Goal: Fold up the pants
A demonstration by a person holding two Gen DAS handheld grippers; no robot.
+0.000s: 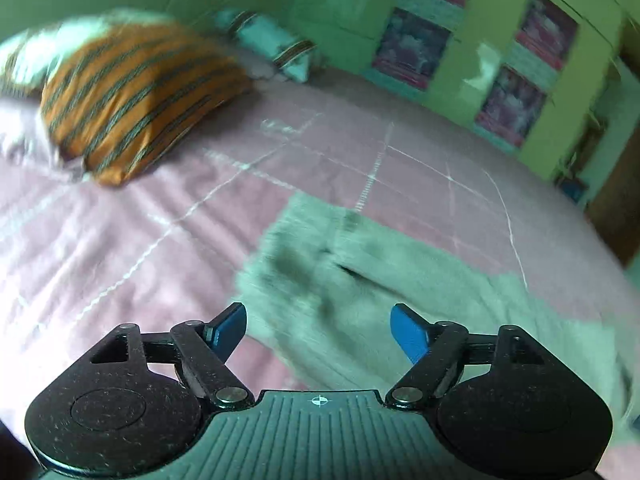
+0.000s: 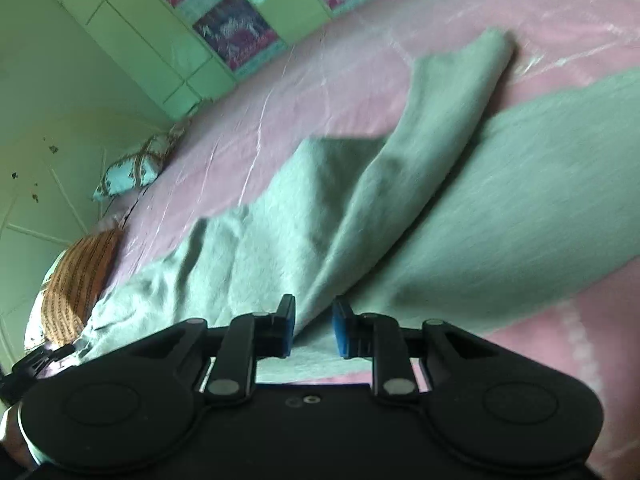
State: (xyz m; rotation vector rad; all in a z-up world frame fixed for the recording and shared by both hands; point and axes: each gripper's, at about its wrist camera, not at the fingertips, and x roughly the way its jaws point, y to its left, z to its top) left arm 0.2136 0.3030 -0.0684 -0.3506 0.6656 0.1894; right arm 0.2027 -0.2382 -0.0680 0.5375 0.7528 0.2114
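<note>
Scene: pink bedsheet (image 1: 140,240) with thin white stitched lines, covers most of both views; green wall with dark framed pictures along the top.
Pants: grey-green pants (image 1: 380,280) lie on the sheet, center to lower right of the left wrist view, blurred; in the right wrist view they fill the middle, one leg running to the upper right, the other to the right edge.
Fold ridge: raised crease of cloth in the right wrist view runs from the upper-right leg down toward the bottom center.
Left gripper: left gripper (image 1: 319,330) at bottom center of its view, blue pads spread wide, nothing between them, pants cloth below and beyond the tips.
Right gripper: right gripper (image 2: 314,328) at bottom center of its view, blue pads a narrow gap apart; the cloth ridge ends at that gap, cannot tell if the pads press on it.
Orange pillow: striped orange pillow (image 1: 136,96) upper left of left wrist view; lower left edge in the right wrist view.
Small cushion: pale patterned cushion (image 1: 276,46) top center, near the wall.
</note>
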